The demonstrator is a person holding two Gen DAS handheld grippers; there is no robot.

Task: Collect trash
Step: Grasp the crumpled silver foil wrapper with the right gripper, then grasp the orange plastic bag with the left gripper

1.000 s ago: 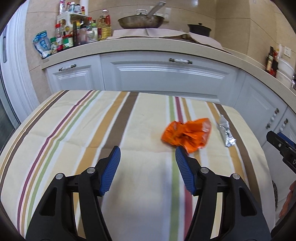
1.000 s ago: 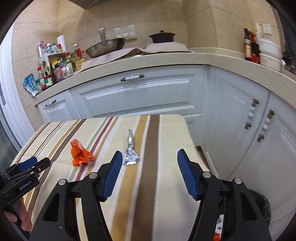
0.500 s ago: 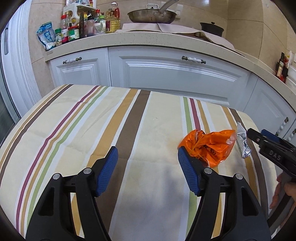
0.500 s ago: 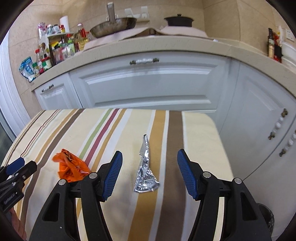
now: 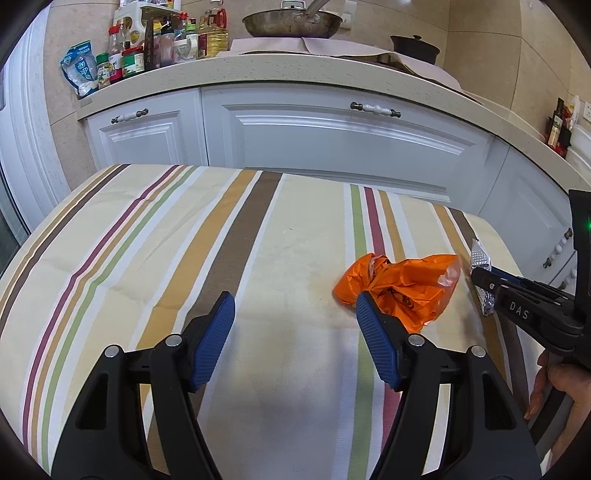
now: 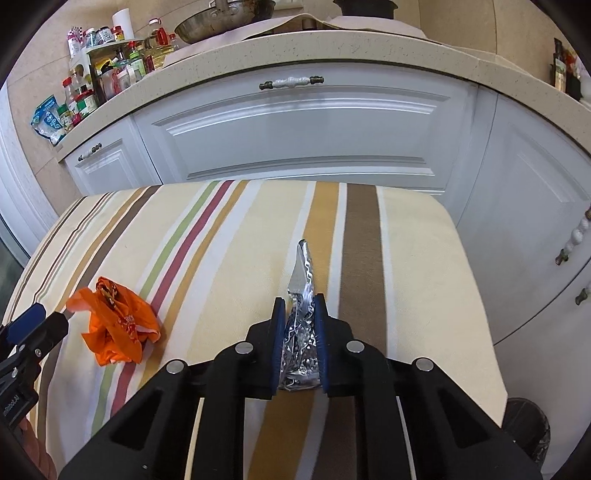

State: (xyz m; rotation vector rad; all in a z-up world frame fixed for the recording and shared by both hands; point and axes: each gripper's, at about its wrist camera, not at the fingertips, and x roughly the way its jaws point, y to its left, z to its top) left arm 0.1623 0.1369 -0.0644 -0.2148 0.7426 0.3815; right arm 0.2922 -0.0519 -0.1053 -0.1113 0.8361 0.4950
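A crumpled silver foil wrapper (image 6: 303, 266) lies on the striped tablecloth (image 6: 221, 258) near its right edge. My right gripper (image 6: 299, 300) is closing, and its blue pads press on the wrapper's near end from both sides. A crumpled orange plastic bag (image 5: 402, 291) rests just beyond the right finger of my left gripper (image 5: 293, 299), which is open with only bare cloth between its fingers. In the left wrist view the right gripper (image 5: 480, 275) reaches in from the right onto the foil wrapper (image 5: 479, 254). The right wrist view shows the orange bag (image 6: 114, 325) beside the left gripper (image 6: 48, 319).
White kitchen cabinets (image 5: 332, 136) stand close behind the table, under a counter holding bottles (image 5: 155, 40), a pan (image 5: 291, 22) and a dark pot (image 5: 415, 46). A dark bin (image 6: 528, 432) sits on the floor past the table's right corner. A hand (image 5: 554, 384) holds the right gripper.
My right gripper came down and forward over the foil wrapper and closed on it. The left gripper stayed open and edged closer, so the orange bag now sits by its right finger.
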